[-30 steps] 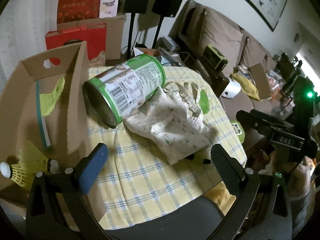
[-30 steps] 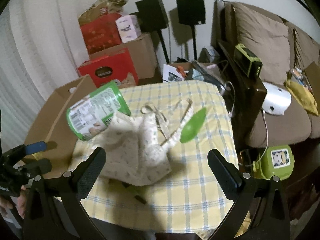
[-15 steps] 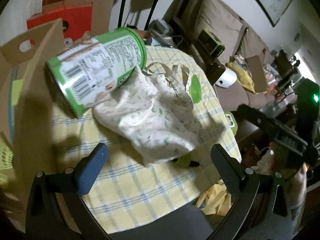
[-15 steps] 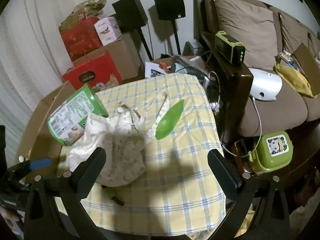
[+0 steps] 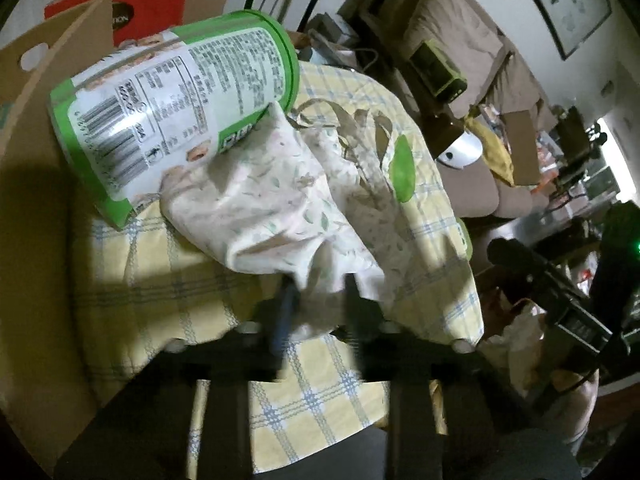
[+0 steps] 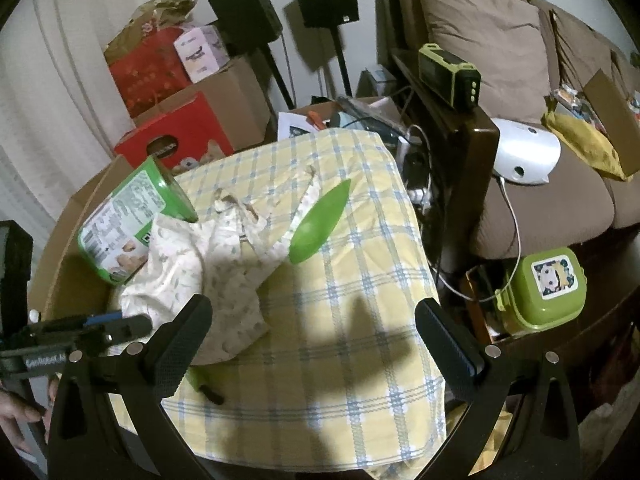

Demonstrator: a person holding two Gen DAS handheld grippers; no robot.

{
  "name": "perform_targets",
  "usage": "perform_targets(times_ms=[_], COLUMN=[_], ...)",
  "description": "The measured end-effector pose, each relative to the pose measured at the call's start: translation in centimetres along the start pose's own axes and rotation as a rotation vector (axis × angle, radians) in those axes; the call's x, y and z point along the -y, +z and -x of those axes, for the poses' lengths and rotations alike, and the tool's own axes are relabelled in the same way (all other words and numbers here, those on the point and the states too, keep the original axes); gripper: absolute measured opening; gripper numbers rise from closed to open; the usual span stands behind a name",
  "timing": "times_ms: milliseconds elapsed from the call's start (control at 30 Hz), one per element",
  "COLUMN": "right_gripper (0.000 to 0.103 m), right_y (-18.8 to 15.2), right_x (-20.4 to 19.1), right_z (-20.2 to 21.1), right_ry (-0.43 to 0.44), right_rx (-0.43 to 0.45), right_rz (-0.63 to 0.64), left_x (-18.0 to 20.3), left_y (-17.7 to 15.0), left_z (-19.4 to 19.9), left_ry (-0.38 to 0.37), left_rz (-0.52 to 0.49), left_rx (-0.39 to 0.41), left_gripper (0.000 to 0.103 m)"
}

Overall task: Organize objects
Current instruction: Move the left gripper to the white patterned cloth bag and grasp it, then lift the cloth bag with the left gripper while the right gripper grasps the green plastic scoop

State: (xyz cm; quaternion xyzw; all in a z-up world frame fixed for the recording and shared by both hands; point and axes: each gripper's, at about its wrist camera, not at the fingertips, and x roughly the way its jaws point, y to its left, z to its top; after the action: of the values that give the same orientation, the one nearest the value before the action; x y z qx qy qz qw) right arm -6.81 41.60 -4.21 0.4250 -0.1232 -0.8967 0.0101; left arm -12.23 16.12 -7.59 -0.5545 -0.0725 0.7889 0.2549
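A white leaf-print cloth bag [image 5: 276, 208] lies crumpled on the yellow checked tablecloth [image 5: 312, 400]. A green can [image 5: 172, 116] lies on its side, its far end on the bag. A green spoon [image 6: 316, 224] lies beside the bag's straps. My left gripper [image 5: 316, 304] has closed on the bag's near edge; it also shows at the left of the right wrist view [image 6: 116, 324]. My right gripper [image 6: 316, 344] is open and empty above the table's near half [image 6: 340, 340].
An open cardboard box [image 5: 36, 128] stands against the table's left side. Red boxes [image 6: 176, 136] and speakers on stands [image 6: 324, 0] are behind. A sofa [image 6: 500, 60], a dark side table [image 6: 456, 128] and a green lunch box [image 6: 548, 284] are on the right.
My left gripper moved forward to the bag and its fingers closed on the cloth edge. The right gripper stayed open and shifted slightly.
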Motion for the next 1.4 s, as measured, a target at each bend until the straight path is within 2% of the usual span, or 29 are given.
perform_targets(times_ms=[133, 300, 567, 900, 1000, 1167, 1333, 1400], right_gripper=[0.102, 0.102, 0.101, 0.098, 0.094, 0.08, 0.074, 0.074], right_y=[-0.2, -0.2, 0.2, 1.1, 1.3, 1.7, 2.7, 3.4], right_x=[0.3, 0.3, 0.8, 1.1, 0.6, -1.4, -1.9, -1.8], right_z=[-0.2, -0.3, 0.3, 0.4, 0.2, -0.9, -2.7, -3.5], right_ry=[-0.004, -0.004, -0.001, 0.001, 0.013, 0.027, 0.017, -0.012], right_rx=[-0.004, -0.004, 0.018, 0.024, 0.018, -0.007, -0.036, -0.045], right_rz=[-0.002, -0.002, -0.026, -0.055, -0.047, 0.009, 0.013, 0.005], left_x=[0.3, 1.1, 3.0, 2.4, 1.8, 0.7, -0.3, -0.8], left_y=[0.2, 1.2, 4.4, 4.9, 4.8, 4.4, 3.9, 3.6], left_z=[1.2, 4.0, 11.5, 19.0, 21.0, 24.5, 27.2, 28.2], left_ry=[-0.017, -0.085, -0.181, -0.215, -0.224, -0.228, -0.201, -0.195], left_rz=[-0.006, -0.02, -0.051, -0.052, -0.044, -0.025, -0.025, -0.02], left_rx=[0.043, 0.119, 0.28, 0.433, 0.476, 0.555, 0.611, 0.632], left_gripper=[0.006, 0.005, 0.005, 0.005, 0.005, 0.005, 0.005, 0.005])
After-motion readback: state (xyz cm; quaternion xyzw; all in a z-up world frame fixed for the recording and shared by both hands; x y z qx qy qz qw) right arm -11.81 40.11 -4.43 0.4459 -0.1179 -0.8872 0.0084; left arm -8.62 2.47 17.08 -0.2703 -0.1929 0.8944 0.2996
